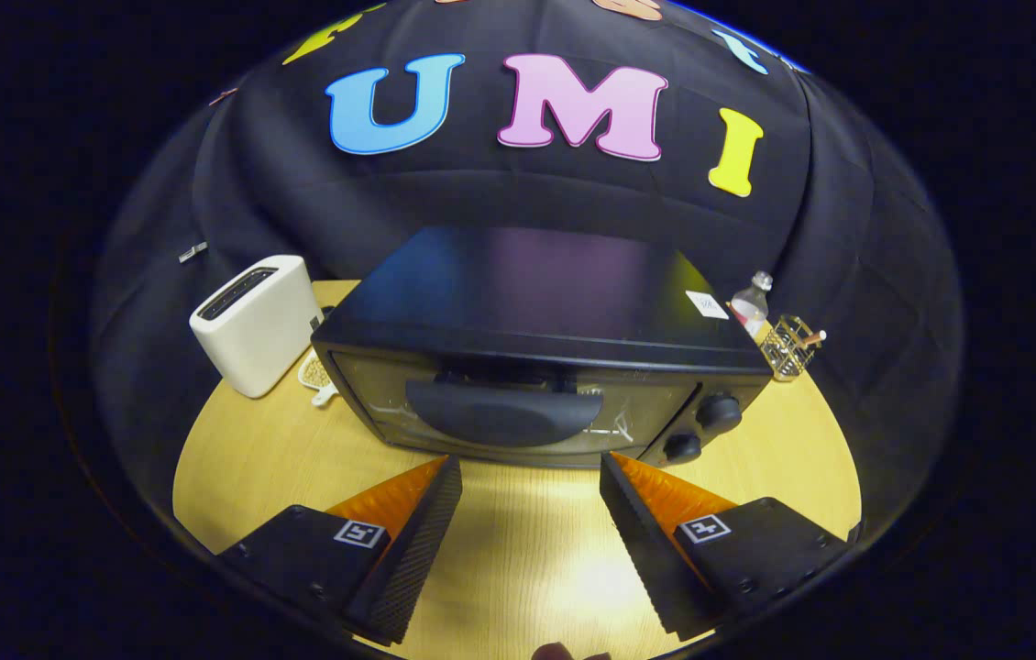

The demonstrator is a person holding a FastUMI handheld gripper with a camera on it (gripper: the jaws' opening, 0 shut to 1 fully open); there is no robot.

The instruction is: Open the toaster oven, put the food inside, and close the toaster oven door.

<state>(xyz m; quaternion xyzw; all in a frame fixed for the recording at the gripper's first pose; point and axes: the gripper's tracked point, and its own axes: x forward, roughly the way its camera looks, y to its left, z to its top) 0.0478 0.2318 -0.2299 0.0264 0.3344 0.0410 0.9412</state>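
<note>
Hovering gripper (530,469) over bare tabletop (518,550), fingers spread wide, holding nothing. Sitting mid-tabletop, just beyond the fingertips: toaster oven (536,353), door (518,412) looking shut, curved handle (504,412) across the upper glass, two knobs (718,412) on its right. Judging the body heavy and rigid, door stiff on a bottom hinge, glass fragile, handle smooth and likely slippery. Pinching the handle mid-span, pulling out and down, avoiding the glass. Standing toward the left rear edge: white toaster (257,323). Near the right rear edge: bottle (750,307), wire holder (791,346). Not seeing food; fitting either pre-load or finished.
</note>
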